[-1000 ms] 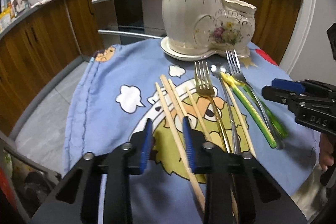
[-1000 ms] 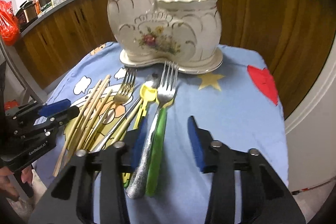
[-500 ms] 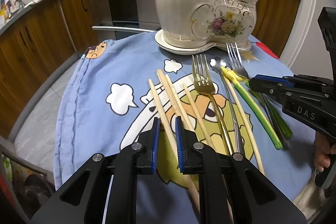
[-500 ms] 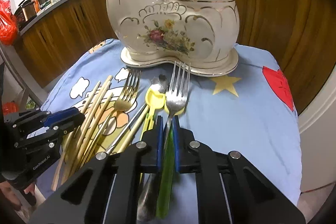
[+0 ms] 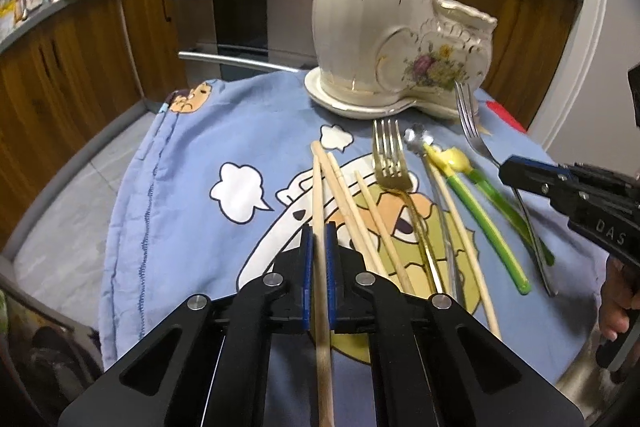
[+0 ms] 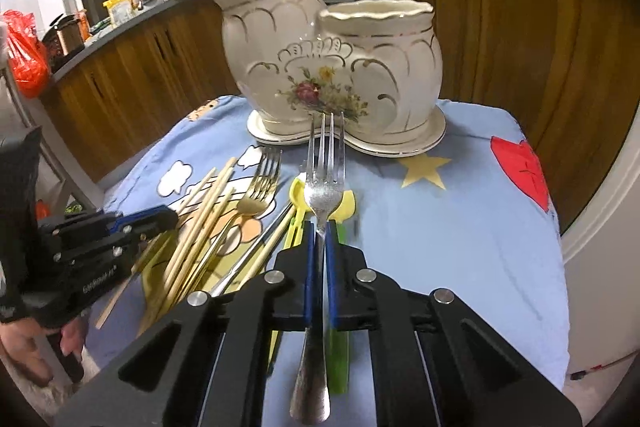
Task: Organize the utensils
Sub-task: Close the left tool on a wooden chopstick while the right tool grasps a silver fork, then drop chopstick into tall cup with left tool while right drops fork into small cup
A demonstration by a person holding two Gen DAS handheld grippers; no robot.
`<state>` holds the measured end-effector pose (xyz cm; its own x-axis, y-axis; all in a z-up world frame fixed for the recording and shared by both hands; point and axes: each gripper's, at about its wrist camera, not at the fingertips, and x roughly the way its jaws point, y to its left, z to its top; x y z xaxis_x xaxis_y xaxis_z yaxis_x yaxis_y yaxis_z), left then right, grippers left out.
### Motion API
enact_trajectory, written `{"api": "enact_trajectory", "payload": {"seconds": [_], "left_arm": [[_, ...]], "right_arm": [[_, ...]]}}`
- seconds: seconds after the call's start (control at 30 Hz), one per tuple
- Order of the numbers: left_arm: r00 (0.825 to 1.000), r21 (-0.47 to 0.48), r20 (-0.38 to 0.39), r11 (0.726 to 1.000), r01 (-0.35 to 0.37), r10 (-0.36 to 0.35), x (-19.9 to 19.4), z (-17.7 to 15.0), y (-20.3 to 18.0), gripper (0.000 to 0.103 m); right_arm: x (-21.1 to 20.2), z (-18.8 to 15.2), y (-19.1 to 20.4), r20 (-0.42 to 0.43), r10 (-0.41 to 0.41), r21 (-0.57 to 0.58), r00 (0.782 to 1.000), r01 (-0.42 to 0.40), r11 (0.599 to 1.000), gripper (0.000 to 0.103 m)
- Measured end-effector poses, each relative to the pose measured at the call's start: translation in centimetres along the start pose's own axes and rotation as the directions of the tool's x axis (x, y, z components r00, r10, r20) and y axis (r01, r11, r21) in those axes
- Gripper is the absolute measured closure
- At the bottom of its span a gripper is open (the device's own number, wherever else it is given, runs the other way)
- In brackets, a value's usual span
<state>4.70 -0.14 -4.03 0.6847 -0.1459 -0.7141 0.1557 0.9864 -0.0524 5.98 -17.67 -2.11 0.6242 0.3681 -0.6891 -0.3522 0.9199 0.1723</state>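
Note:
My left gripper is shut on a wooden chopstick and holds it lifted, tip forward. More chopsticks, a gold fork, a slim silver utensil and two yellow-green plastic utensils lie on the blue cartoon cloth. My right gripper is shut on a silver fork, raised with tines toward the white two-compartment ceramic holder. The holder stands at the far side, and its visible right mouth looks empty.
The cloth covers a small table whose edges drop off on all sides. Wooden kitchen cabinets and an oven stand behind. The holder sits on a white saucer base.
Both grippers closed from open: the left on a chopstick, the right on the silver fork. Both utensils have since been lifted off the cloth.

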Motion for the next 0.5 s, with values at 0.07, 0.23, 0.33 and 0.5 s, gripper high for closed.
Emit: {"api": "enact_trajectory", "payload": {"seconds": [0.07,0.23,0.33,0.5], "left_arm": [[1.0,-0.006,0.027,1.0,0.017,-0.016,-0.7,0.1,0.1,0.097],[0.992,-0.01,0.108,0.998,0.064,-0.062,-2.5,0.5,-0.1,0.097],[0.99,-0.006,0.125,0.998,0.068,-0.067,-2.9,0.6,-0.3,0.097],[0.989,-0.006,0.128,0.997,0.072,-0.071,-3.0,0.4,-0.3,0.097]], "right_arm": [[-0.9,-0.1,-0.3,0.026,0.022,0.014,0.999,-0.023,1.0,0.098],[-3.7,-0.1,0.1,0.142,0.038,-0.02,0.989,-0.036,0.999,0.098],[-5.3,-0.2,0.6,0.206,0.053,-0.054,0.977,-0.042,0.998,0.098],[-6.4,-0.4,1.3,0.263,0.036,-0.101,0.964,-0.01,0.995,0.098]]}}
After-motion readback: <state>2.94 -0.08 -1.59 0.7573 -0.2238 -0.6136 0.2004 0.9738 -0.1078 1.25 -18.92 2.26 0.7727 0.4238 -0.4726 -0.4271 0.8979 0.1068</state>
